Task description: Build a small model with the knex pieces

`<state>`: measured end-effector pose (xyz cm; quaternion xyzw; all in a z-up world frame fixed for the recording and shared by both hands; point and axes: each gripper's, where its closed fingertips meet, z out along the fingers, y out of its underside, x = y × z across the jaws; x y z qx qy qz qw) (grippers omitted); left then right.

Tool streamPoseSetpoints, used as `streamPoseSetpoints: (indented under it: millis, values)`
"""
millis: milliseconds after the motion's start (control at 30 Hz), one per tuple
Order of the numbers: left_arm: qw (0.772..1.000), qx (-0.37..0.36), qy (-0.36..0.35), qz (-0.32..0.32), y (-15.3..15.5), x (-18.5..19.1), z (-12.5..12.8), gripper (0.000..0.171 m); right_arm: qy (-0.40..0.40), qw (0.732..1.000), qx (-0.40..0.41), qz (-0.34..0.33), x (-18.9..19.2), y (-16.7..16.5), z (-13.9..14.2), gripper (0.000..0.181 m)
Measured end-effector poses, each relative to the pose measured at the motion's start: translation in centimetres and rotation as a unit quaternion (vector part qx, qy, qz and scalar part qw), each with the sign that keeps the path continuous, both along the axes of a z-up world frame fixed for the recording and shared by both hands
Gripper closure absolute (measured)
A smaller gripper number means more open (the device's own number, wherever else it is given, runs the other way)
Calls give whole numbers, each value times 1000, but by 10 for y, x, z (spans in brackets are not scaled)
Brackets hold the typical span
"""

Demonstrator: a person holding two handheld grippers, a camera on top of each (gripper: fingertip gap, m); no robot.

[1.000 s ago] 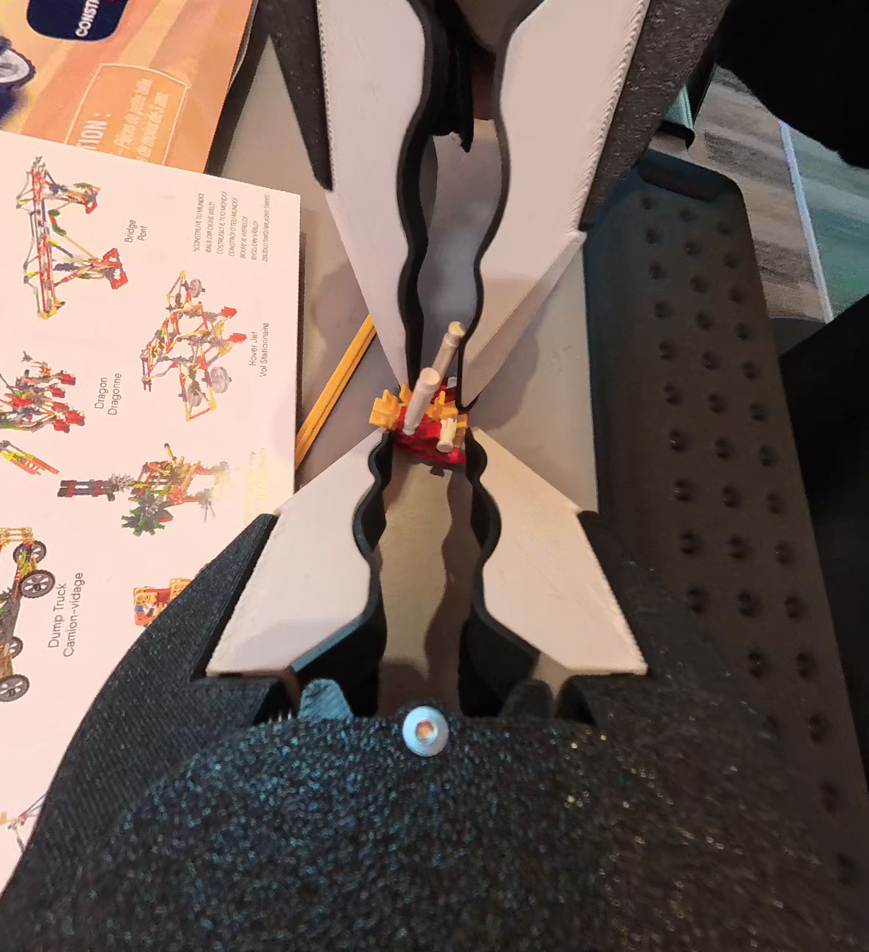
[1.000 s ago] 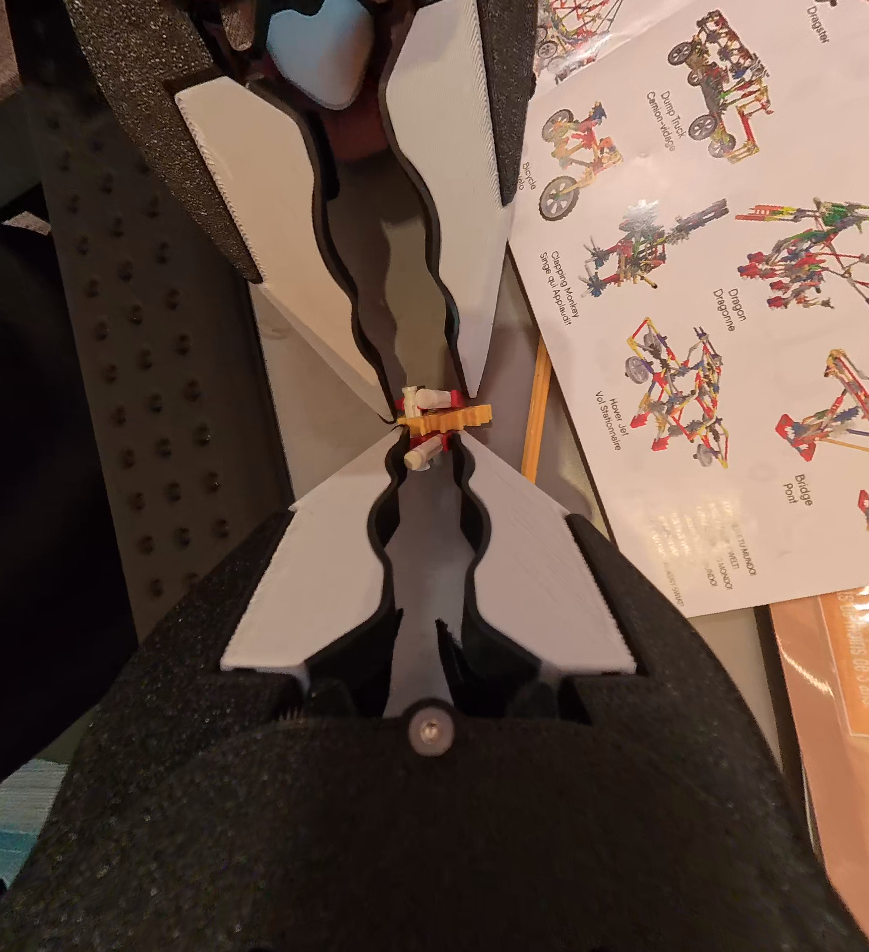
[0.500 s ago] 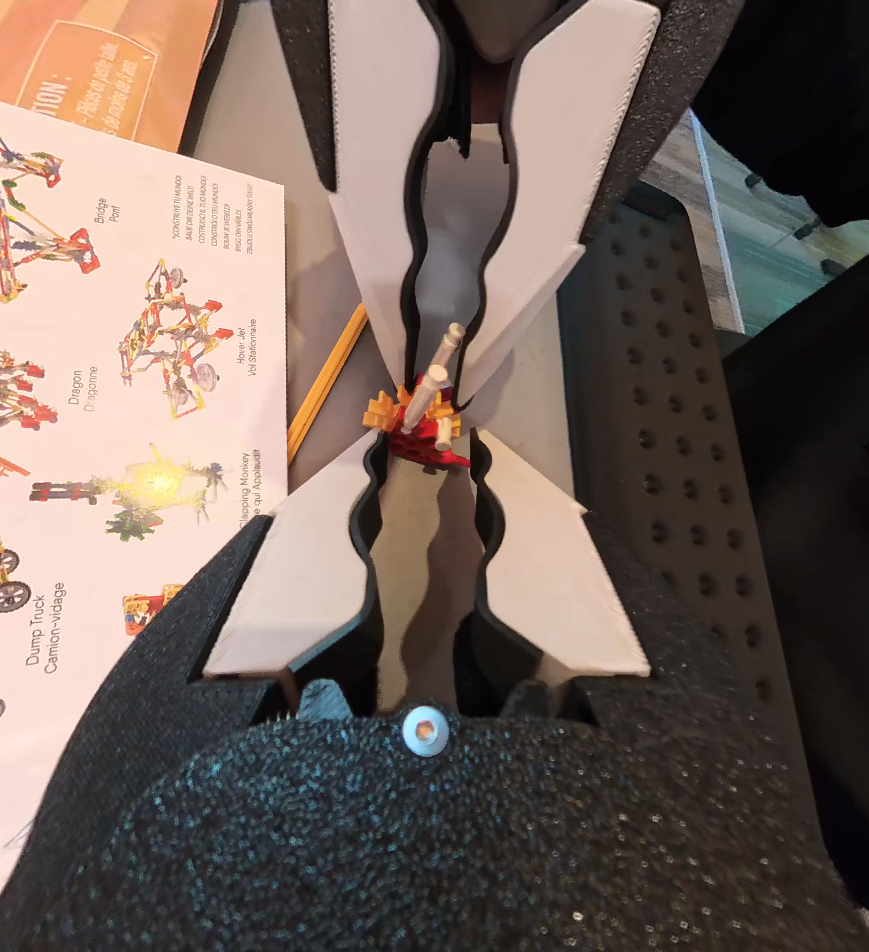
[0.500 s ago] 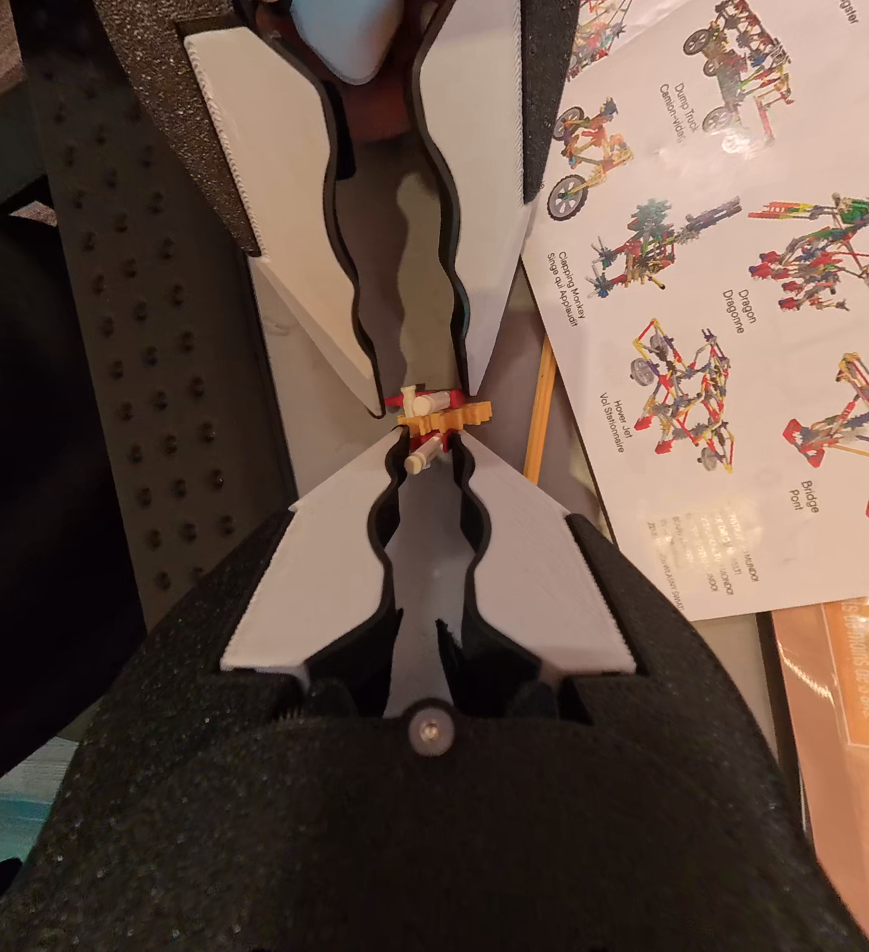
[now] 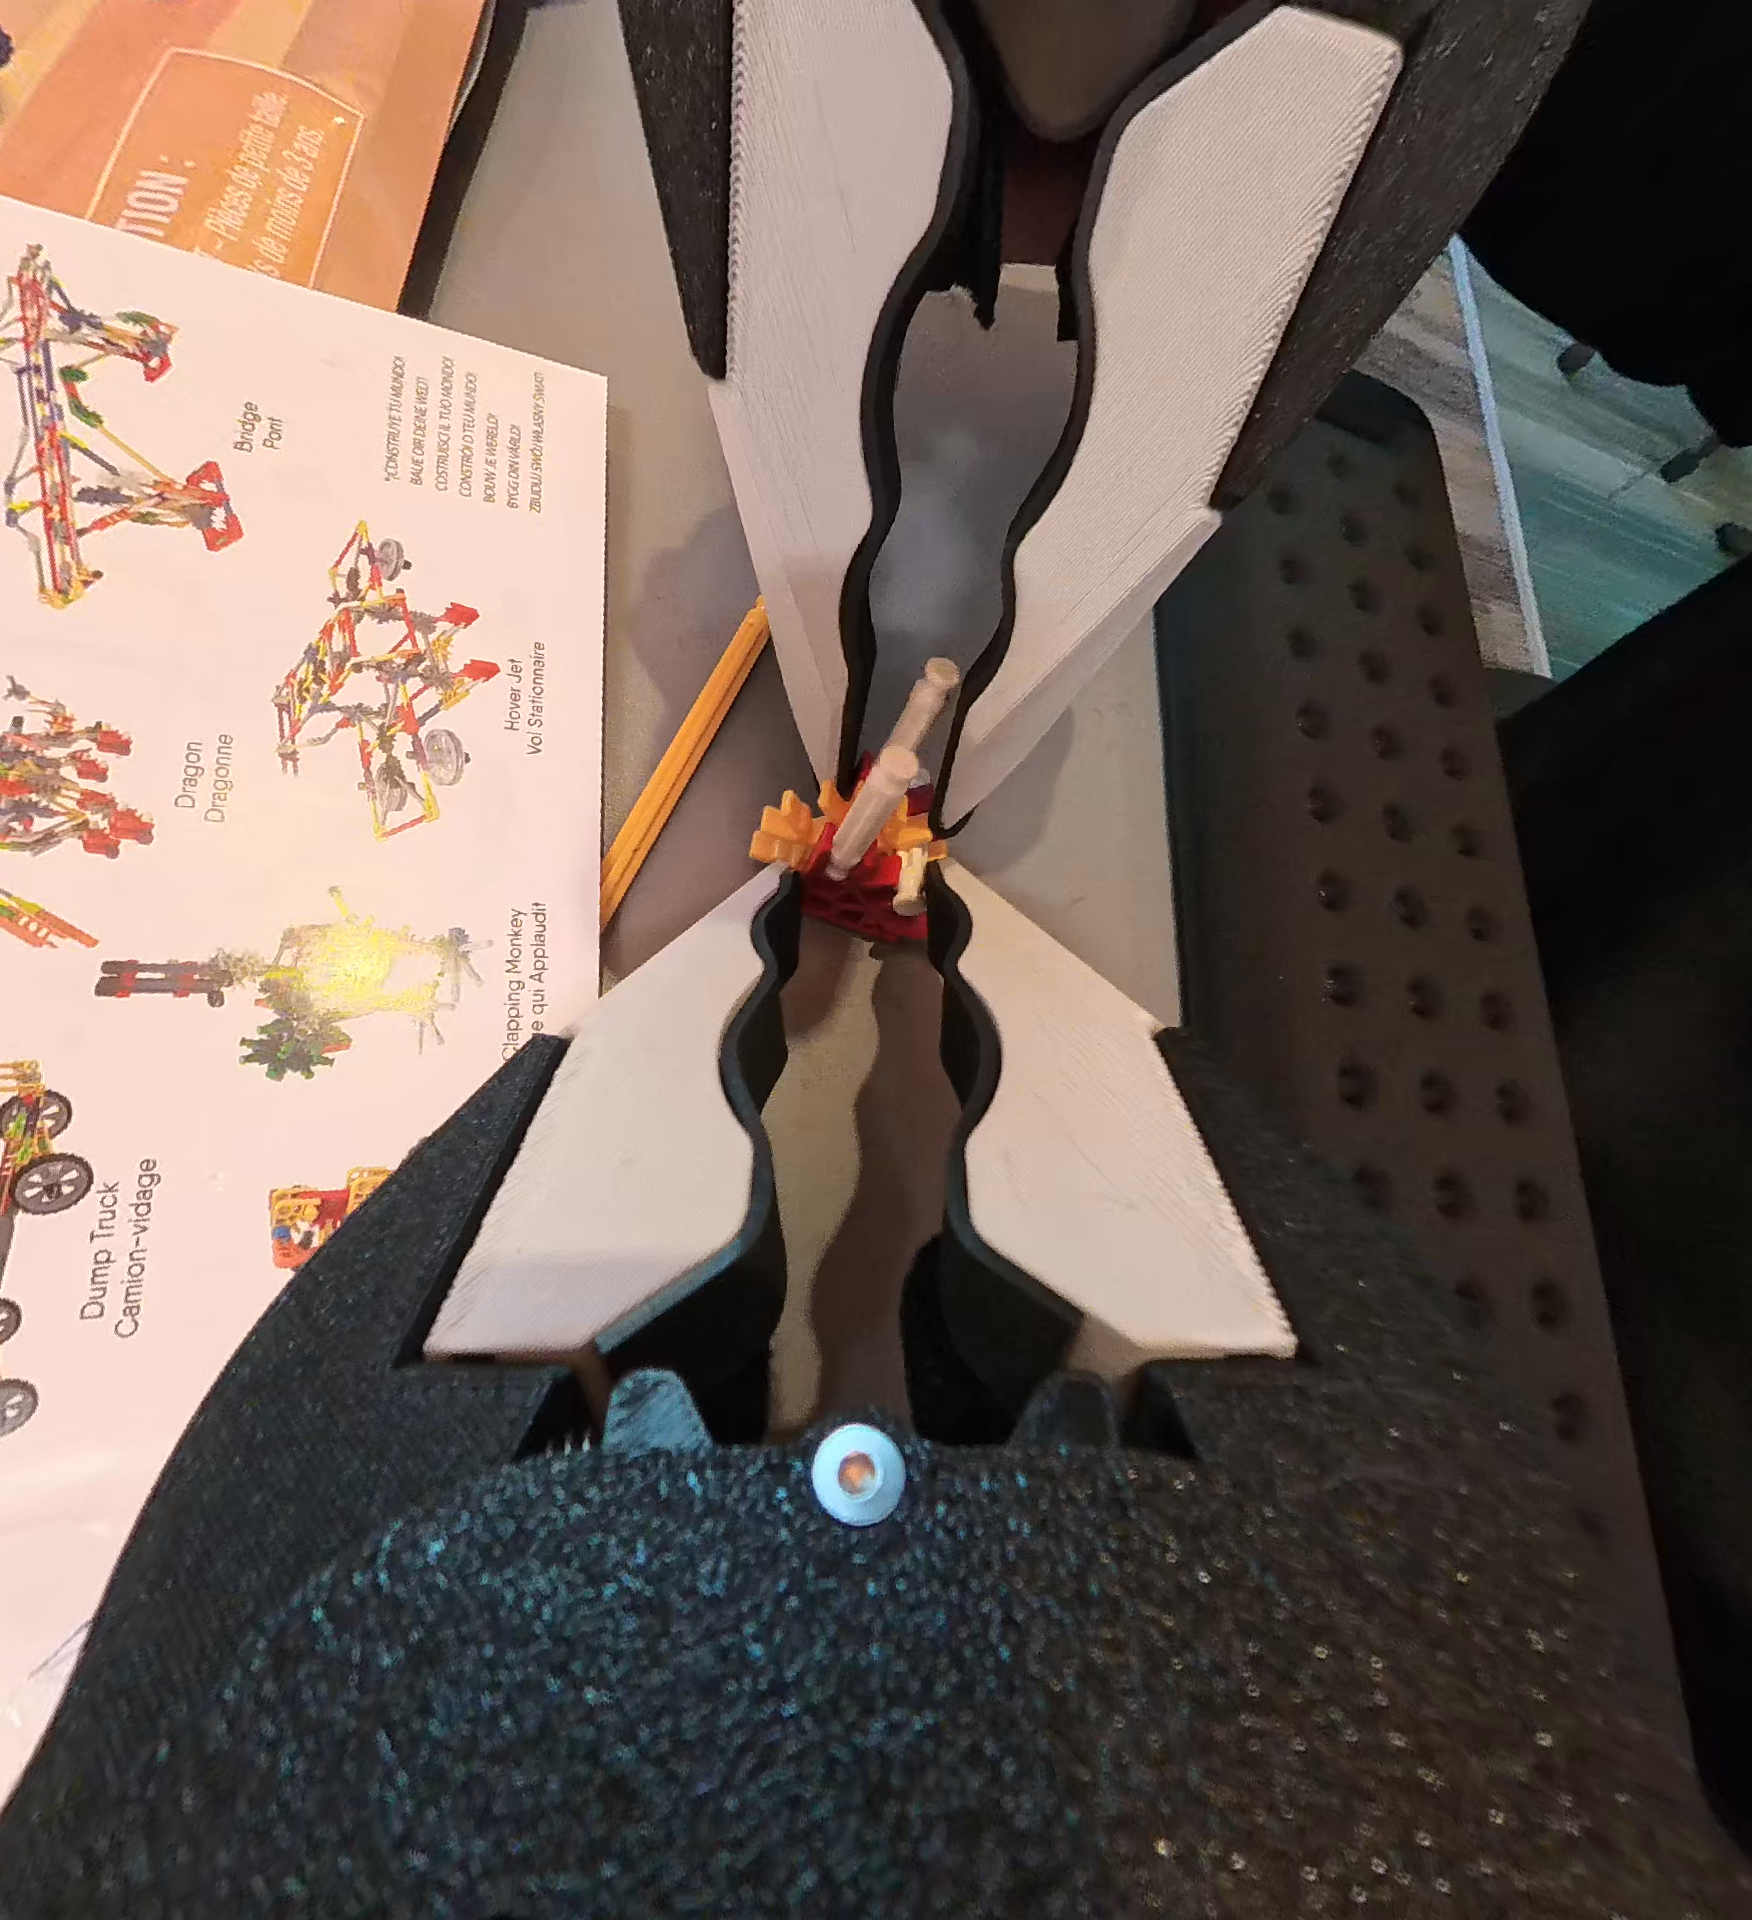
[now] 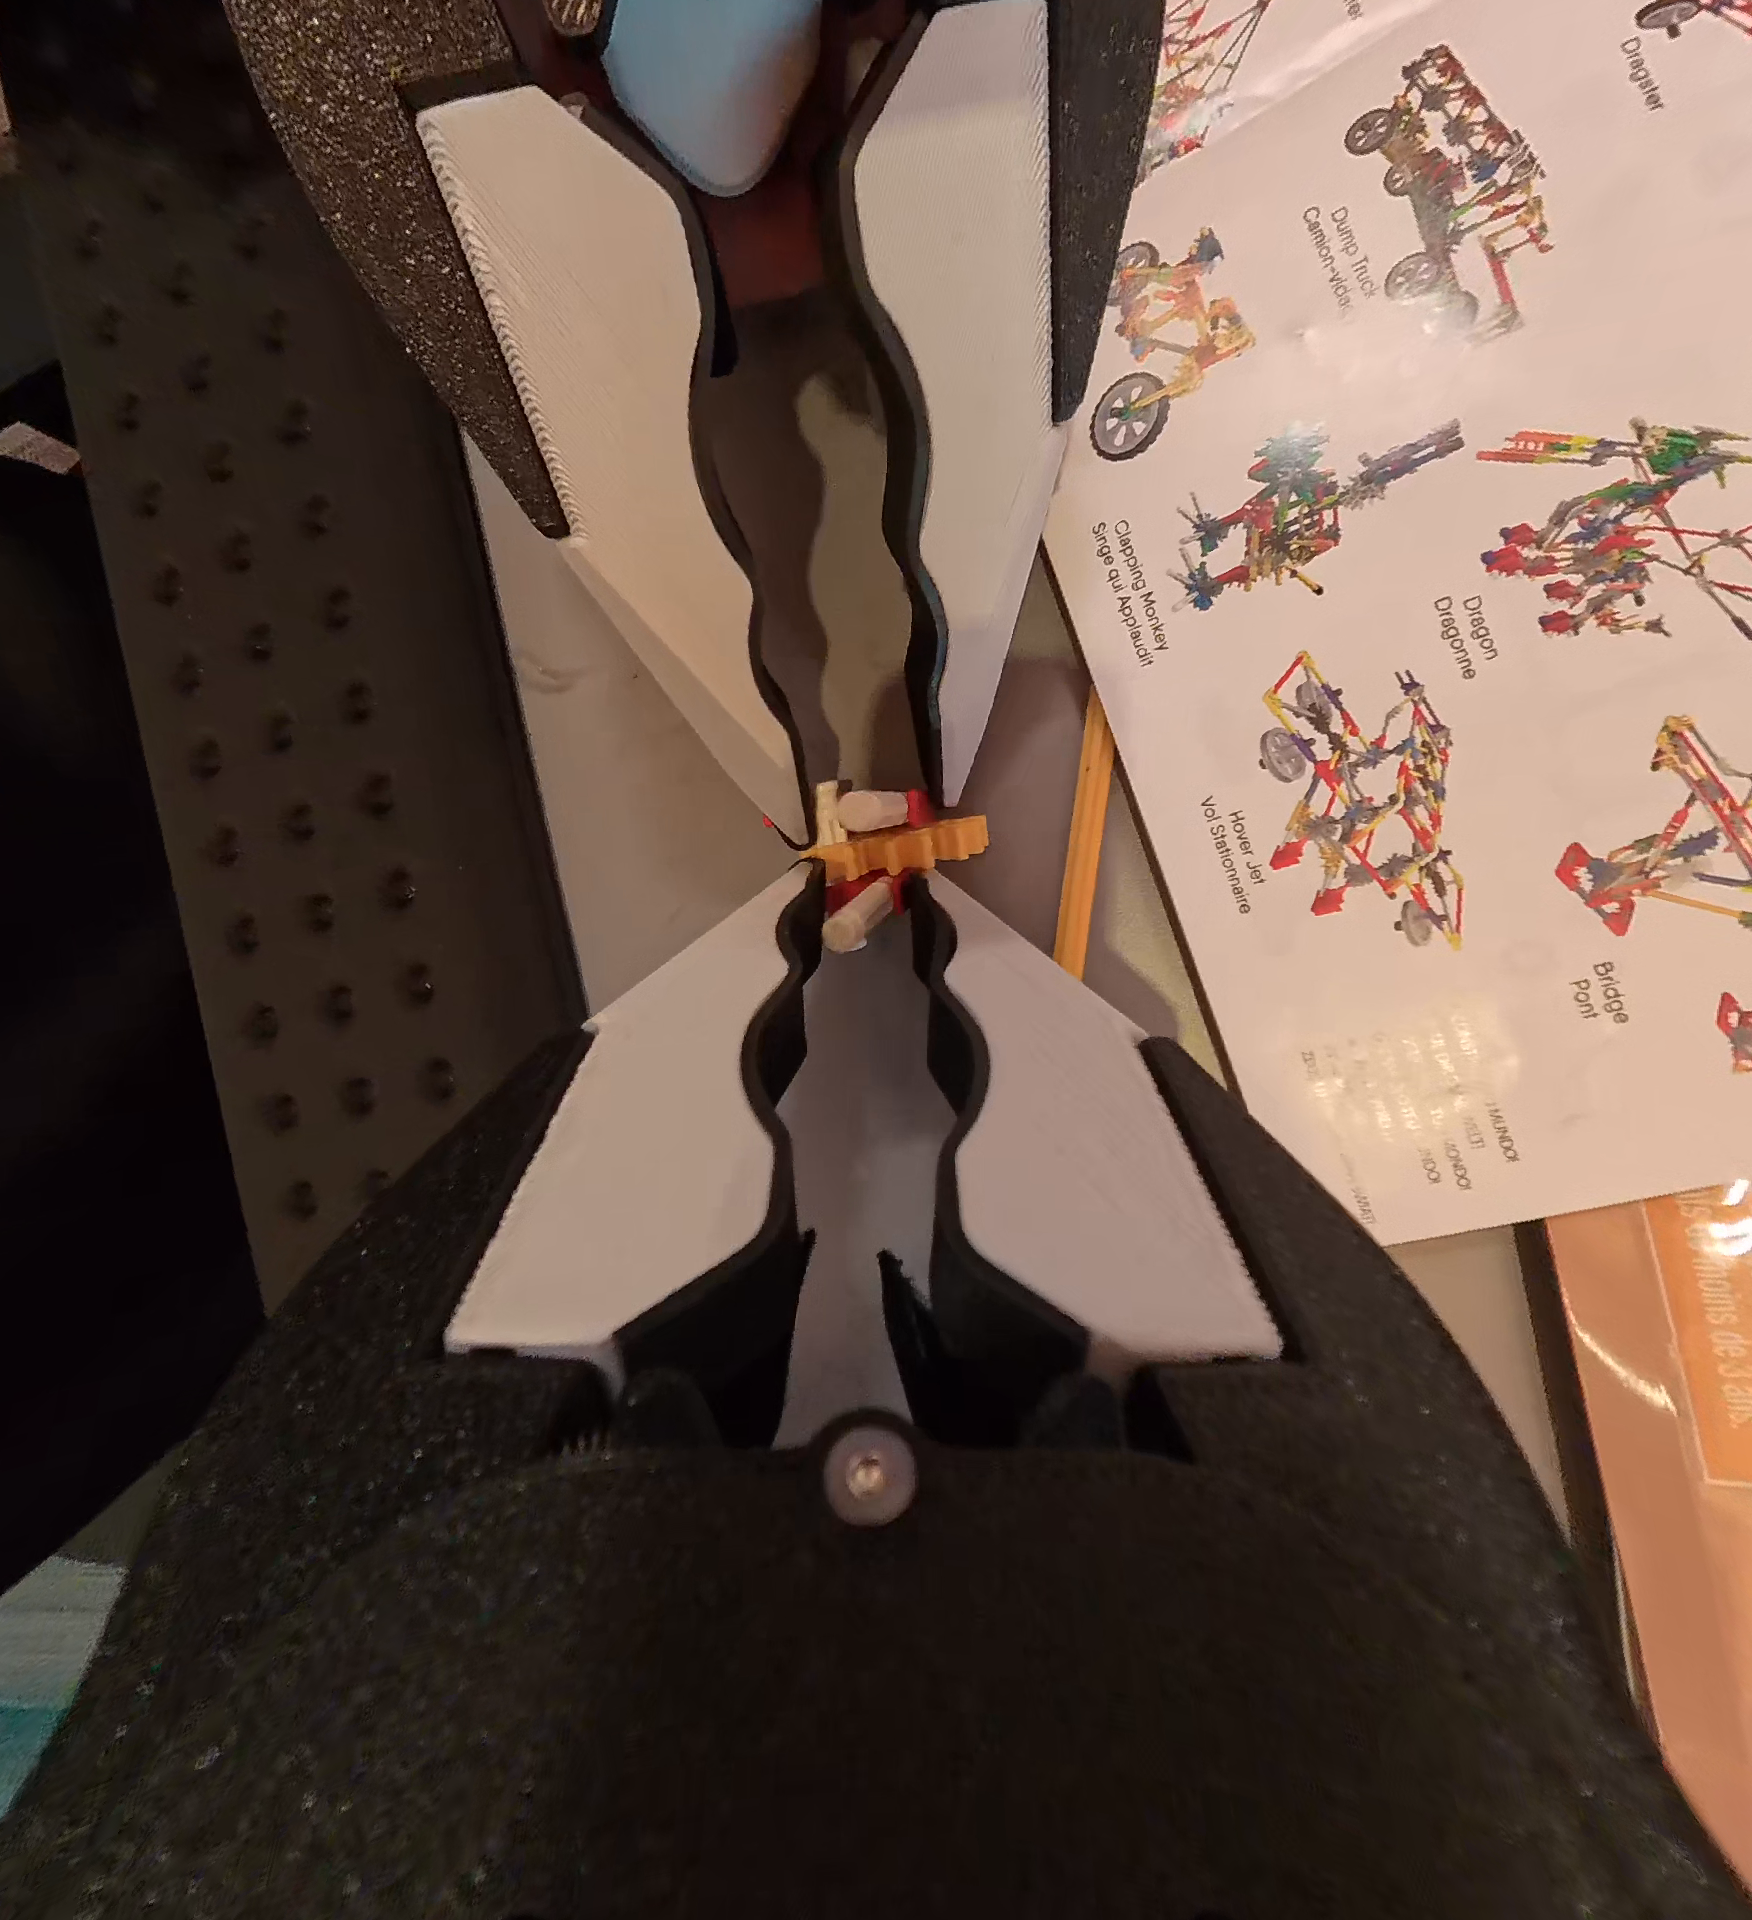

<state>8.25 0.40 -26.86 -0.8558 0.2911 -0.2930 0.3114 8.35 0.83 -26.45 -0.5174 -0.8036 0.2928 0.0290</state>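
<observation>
A small toy assembly hangs above the table between both grippers: a red connector (image 5: 856,902), an orange toothed connector (image 5: 797,831) and short white rods (image 5: 880,802). My left gripper (image 5: 861,906) is shut on its red connector. The right gripper (image 5: 893,790) comes in from the top of the left wrist view, tip to tip with the left one. In the right wrist view, my right gripper (image 6: 859,896) is shut on the assembly's near end, where a white rod (image 6: 851,925) sticks out. The orange connector (image 6: 908,847) lies across the gap, and the left gripper (image 6: 867,802) grips the far end.
A printed sheet with pictures of models (image 5: 228,727) (image 6: 1474,623) lies on the grey table. A thin yellow rod (image 5: 680,769) (image 6: 1080,842) lies beside it. An orange box (image 5: 207,125) (image 6: 1703,1455) is next to the sheet. A black perforated panel (image 5: 1391,935) (image 6: 259,727) runs along the table's other side. Both grippers' tips are close together, under 4 cm apart.
Both grippers keep their hold on the assembly, tip to tip. The pair has drifted slightly over the table and back; the sheet shifts a little in both views.
</observation>
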Motion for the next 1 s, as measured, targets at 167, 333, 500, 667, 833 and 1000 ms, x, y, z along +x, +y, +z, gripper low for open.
streamPoseSetpoints:
  millis: [167,333,500,667,833,1000]
  values:
    - [1000,16,16,4,0,0,0,151,4,1000,11,-14,-1,0,0,166]
    - [1000,19,20,12,0,-1,-1,153,5,999,25,-21,-3,1,0,165]
    - [999,29,22,26,3,-4,0,153,10,999,23,-29,-4,3,0,166]
    - [999,43,10,15,-1,-1,6,140,12,999,24,-28,-5,3,0,166]
    - [996,75,37,22,-2,-9,9,149,16,999,18,-31,-6,3,0,166]
    - [992,93,81,26,-4,-6,1,160,20,999,17,-39,-7,5,0,166]
